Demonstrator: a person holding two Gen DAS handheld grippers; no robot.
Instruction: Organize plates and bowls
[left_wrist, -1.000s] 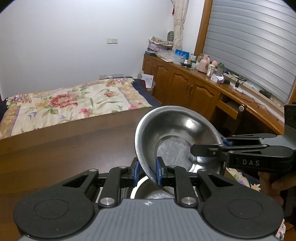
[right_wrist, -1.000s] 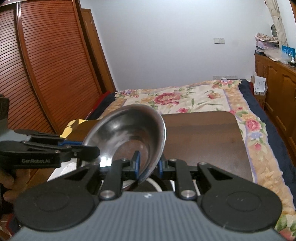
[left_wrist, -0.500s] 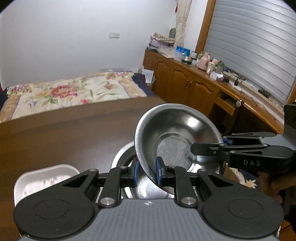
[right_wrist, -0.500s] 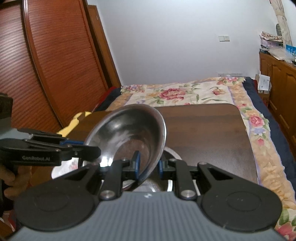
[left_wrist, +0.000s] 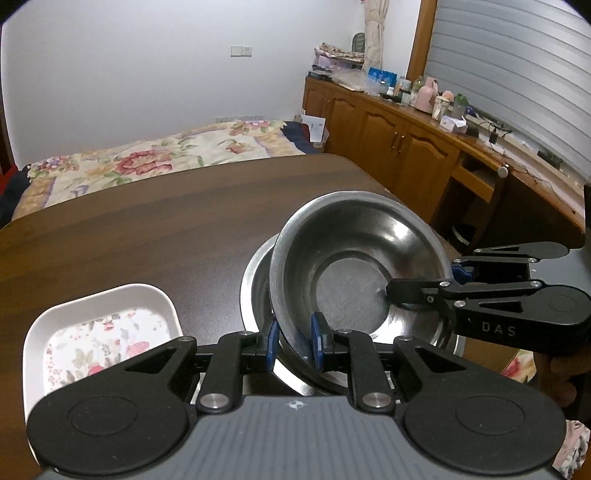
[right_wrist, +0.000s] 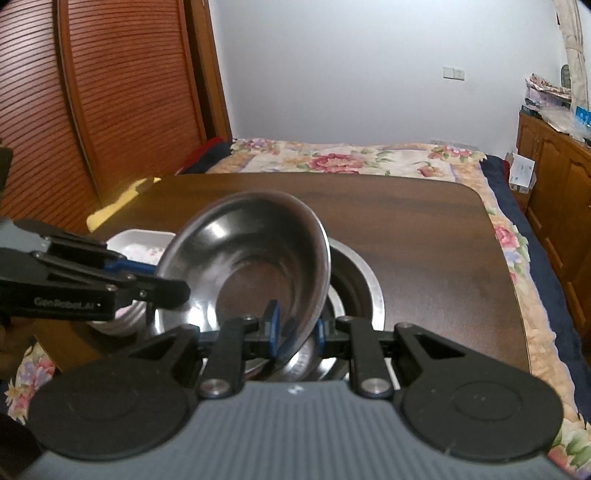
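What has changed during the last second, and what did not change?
Both tools have carried the steel bowl downward, so it now hangs just over the larger steel bowl on the table; the floral tray came into view. Unchanged: the left tool and the right tool each still pinch the rim.

Lower steel bowl (left_wrist: 255, 280) mostly hidden under the tilted steel bowl (left_wrist: 354, 273). Floral dish (left_wrist: 99, 332), left of the tilted steel bowl, partly covered by left gripper (left_wrist: 293, 345) body. Cabinet clutter too small to tell.
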